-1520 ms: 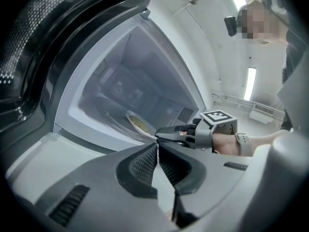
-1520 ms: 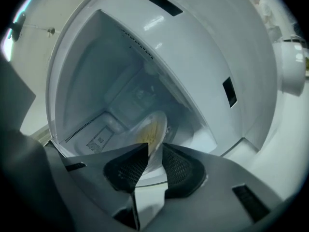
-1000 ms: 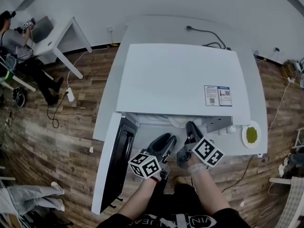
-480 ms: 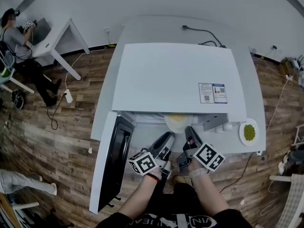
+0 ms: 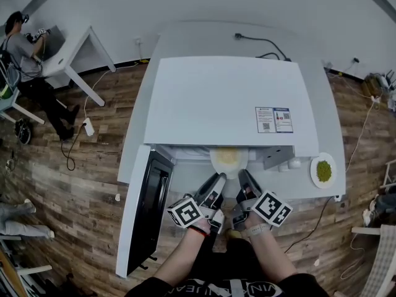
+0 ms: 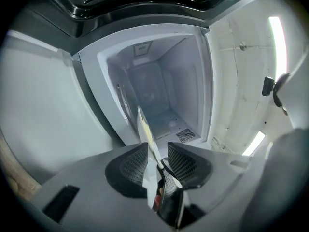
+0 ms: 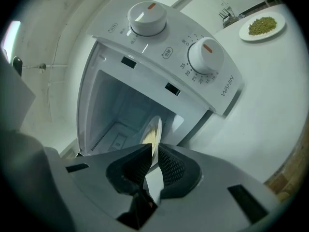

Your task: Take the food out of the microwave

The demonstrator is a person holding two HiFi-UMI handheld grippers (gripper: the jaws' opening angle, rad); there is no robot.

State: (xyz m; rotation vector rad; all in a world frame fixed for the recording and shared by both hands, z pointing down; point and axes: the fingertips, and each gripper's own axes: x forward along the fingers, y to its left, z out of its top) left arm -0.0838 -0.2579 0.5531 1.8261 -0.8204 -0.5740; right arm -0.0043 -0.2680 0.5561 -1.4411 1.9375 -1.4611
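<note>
A white plate of yellow food (image 5: 228,160) is half out of the open white microwave (image 5: 229,101), just past its front opening. My left gripper (image 5: 218,181) is shut on the plate's left rim, and my right gripper (image 5: 243,177) is shut on its right rim. In the left gripper view the plate (image 6: 146,138) shows edge-on between the jaws of the left gripper (image 6: 158,158), with the empty microwave cavity (image 6: 161,105) behind. In the right gripper view the plate (image 7: 151,135) runs edge-on into the right gripper (image 7: 153,158), below the two control knobs (image 7: 147,17).
The microwave door (image 5: 145,212) hangs open to the left. A second white plate with green food (image 5: 323,171) sits on the white table (image 5: 312,187) right of the microwave. A black cable (image 5: 263,42) lies behind it. A person (image 5: 25,54) sits at a desk far left.
The plate with yellow food has come out from the cavity toward me, held by both grippers, which have drawn back slightly.
</note>
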